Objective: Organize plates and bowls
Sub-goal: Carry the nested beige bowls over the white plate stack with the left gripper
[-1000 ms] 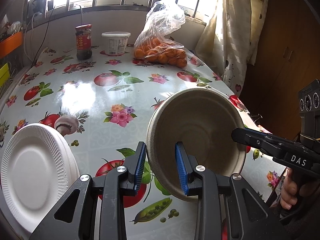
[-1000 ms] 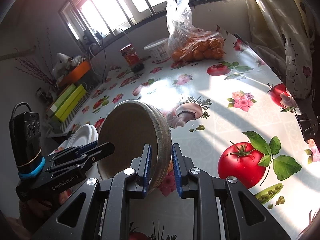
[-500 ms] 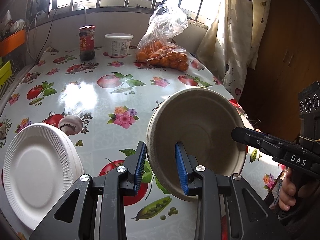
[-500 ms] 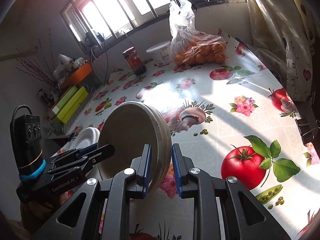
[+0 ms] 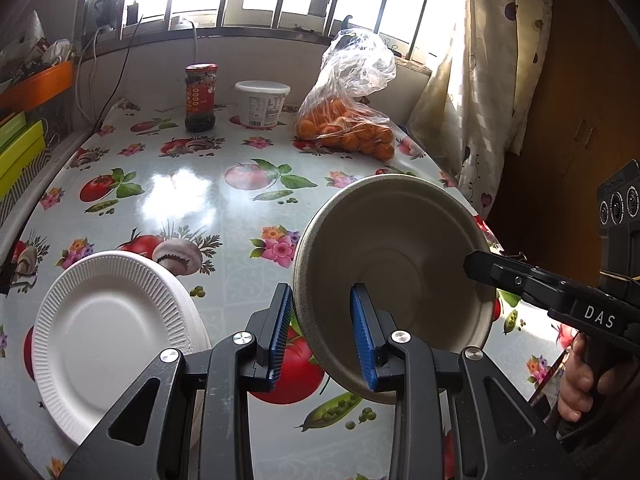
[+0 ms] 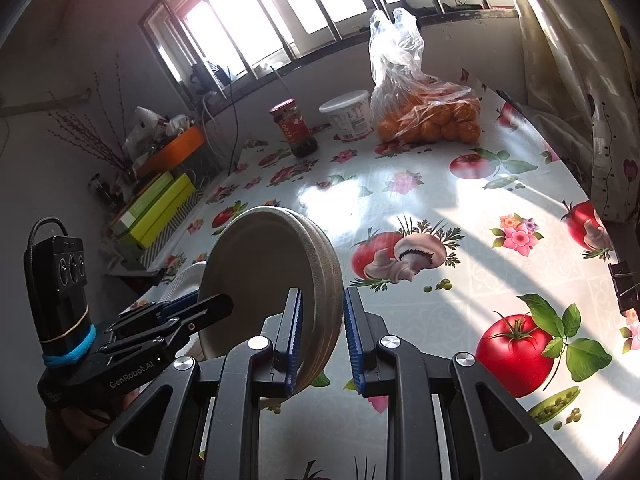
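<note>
A stack of beige paper bowls point(image 5: 394, 256) is held tilted on edge above the table, its opening facing the left wrist camera. My left gripper point(image 5: 322, 334) straddles its near rim, with a gap at the left pad. My right gripper point(image 6: 322, 340) straddles the opposite rim of the stack point(image 6: 276, 280), with a gap at the right pad; it shows in the left wrist view point(image 5: 520, 280). A stack of white paper plates point(image 5: 108, 332) lies on the table at lower left, its edge also showing in the right wrist view point(image 6: 184, 280).
At the table's far edge stand a red-lidded jar point(image 5: 200, 98), a white tub point(image 5: 262, 104) and a plastic bag of oranges point(image 5: 348, 120). A curtain point(image 5: 472, 92) hangs at the right. Green boxes point(image 6: 160, 208) and an orange tray point(image 6: 172, 148) sit left of the table.
Both grippers and the bowl stack have risen slightly and drawn back from the table. The right gripper's jaws have widened a little around the rim.
</note>
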`<state>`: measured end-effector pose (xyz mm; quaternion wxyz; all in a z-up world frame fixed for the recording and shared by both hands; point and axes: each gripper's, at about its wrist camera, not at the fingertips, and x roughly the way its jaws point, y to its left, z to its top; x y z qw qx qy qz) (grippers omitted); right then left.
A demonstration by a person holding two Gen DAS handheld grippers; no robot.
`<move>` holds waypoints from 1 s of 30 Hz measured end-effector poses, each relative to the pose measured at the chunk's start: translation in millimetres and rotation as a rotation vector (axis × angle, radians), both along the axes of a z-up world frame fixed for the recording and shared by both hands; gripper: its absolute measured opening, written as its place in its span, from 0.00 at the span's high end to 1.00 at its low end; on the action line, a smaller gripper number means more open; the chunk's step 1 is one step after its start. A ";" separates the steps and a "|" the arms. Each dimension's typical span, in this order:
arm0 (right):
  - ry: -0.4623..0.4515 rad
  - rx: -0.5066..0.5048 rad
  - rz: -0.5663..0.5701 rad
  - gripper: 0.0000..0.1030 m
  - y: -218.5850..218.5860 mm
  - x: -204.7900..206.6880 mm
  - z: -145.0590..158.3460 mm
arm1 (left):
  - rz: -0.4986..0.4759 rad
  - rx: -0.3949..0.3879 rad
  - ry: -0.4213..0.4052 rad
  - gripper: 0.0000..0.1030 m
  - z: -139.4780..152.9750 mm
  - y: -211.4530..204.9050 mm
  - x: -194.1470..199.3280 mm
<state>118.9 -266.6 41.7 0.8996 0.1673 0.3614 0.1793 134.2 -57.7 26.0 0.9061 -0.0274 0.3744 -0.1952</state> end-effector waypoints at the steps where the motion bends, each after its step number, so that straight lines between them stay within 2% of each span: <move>1: 0.001 0.001 0.004 0.80 2.6 0.8 0.5 | 0.006 0.000 0.000 0.70 0.5 2.2 -0.4; 16: -0.002 0.012 0.095 0.80 50.7 19.3 7.4 | 0.112 -0.013 -0.017 0.70 6.1 53.0 -5.7; 30: 0.004 0.027 0.210 0.80 114.2 42.0 9.8 | 0.228 -0.008 -0.020 0.70 6.8 112.0 -8.2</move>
